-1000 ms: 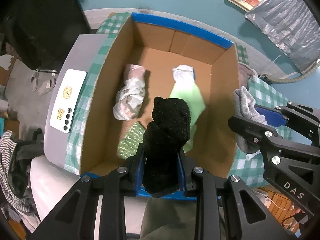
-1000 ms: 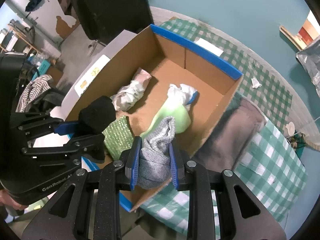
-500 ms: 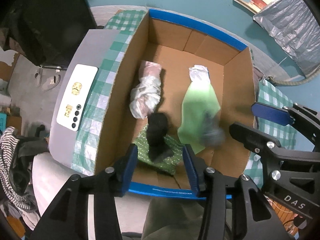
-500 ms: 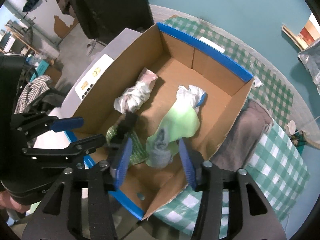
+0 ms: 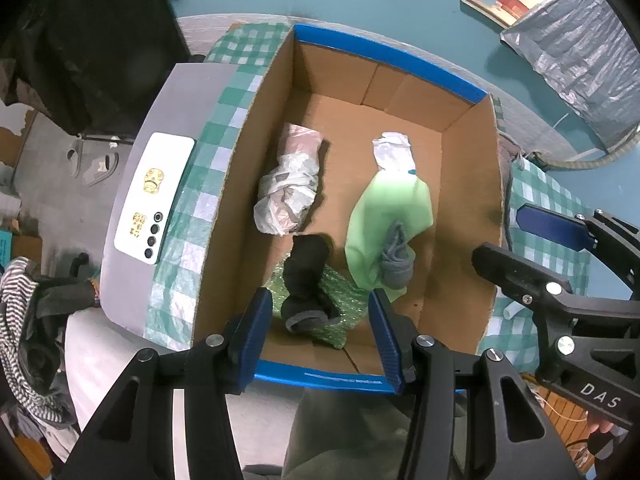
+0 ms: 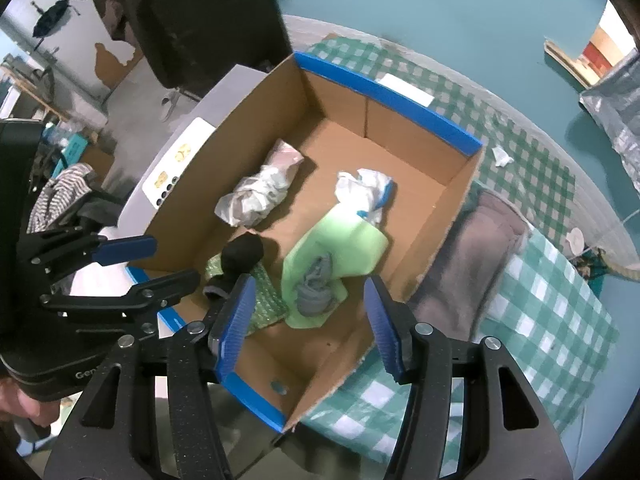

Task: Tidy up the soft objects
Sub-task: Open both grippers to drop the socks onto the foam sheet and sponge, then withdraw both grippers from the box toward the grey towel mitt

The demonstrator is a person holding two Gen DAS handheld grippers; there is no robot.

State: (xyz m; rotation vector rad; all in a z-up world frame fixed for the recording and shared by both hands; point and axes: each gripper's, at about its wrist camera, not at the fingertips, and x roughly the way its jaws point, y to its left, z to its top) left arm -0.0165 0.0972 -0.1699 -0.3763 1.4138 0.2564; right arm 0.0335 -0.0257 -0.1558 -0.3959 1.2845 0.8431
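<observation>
A cardboard box (image 5: 224,208) (image 6: 436,216) with blue-taped rims holds the soft things. A black sock (image 5: 306,280) (image 6: 240,256) lies on a green bubble-wrap sheet (image 5: 344,300) (image 6: 264,300) at the near end. A grey sock (image 5: 396,260) (image 6: 316,292) lies on a light green foam sheet (image 5: 392,208) (image 6: 352,240). A crumpled white bag (image 5: 290,188) (image 6: 256,192) and white paper (image 5: 392,152) (image 6: 364,190) lie further in. My left gripper (image 5: 322,334) (image 6: 136,262) is open and empty above the near rim. My right gripper (image 6: 308,322) (image 5: 520,240) is open and empty above the box.
The box stands on a green checked cloth (image 6: 552,320) (image 5: 188,224). A white phone (image 5: 154,196) (image 6: 176,160) lies on the grey surface left of the box. A brown-grey cloth (image 6: 476,256) lies right of the box. Striped clothing (image 5: 16,320) hangs at far left.
Both grippers opened. The black sock dropped onto the bubble wrap and the grey sock onto the green foam sheet. Both grippers have drawn back a little above the box.
</observation>
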